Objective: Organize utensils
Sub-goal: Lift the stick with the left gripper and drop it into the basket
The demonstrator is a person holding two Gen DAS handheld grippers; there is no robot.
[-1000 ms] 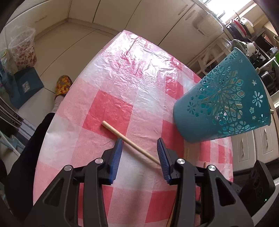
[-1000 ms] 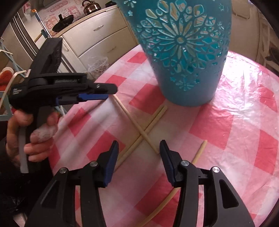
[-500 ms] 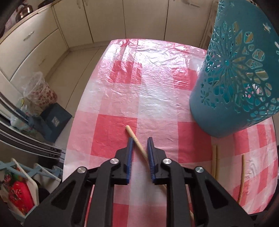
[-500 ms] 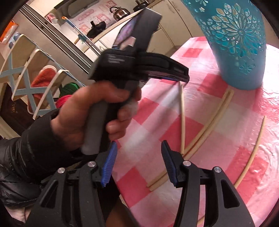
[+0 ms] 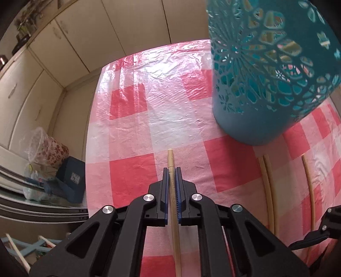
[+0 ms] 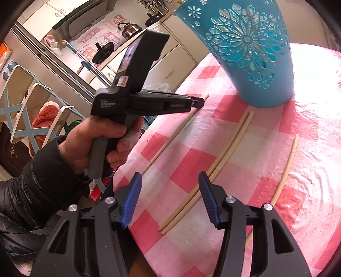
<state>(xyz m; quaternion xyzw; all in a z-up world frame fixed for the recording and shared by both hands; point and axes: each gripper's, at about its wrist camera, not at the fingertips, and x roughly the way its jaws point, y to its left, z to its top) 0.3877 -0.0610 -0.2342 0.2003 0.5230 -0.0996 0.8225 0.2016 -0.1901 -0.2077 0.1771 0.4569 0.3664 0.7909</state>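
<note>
We see the left gripper (image 5: pixel 171 170) with its blue pads pressed against both sides of one chopstick (image 5: pixel 170 158), whose blunt end sticks out just past the fingertips while the rest runs back between the jaws. In the right wrist view this same chopstick (image 6: pixel 170 140) lies along the left edge of the table, over the checked tablecloth (image 6: pixel 266 132); we cannot tell whether it touches the cloth or is just above it. The left gripper (image 6: pixel 198 103) appears there from the side, held in the person's left hand (image 6: pixel 96 140).

The right gripper (image 6: pixel 170 189) has its jaws wide apart and holds nothing. Beyond its fingertips lies a pair of chopsticks (image 6: pixel 215 168), side by side and touching, one end near the base of the teal basket (image 6: pixel 251 53). A single chopstick (image 6: pixel 285 170) lies to the right of the pair, apart from it.

The basket stands on the cloth; pale stick shapes show through its cut-outs (image 5: pixel 270 19).
</note>
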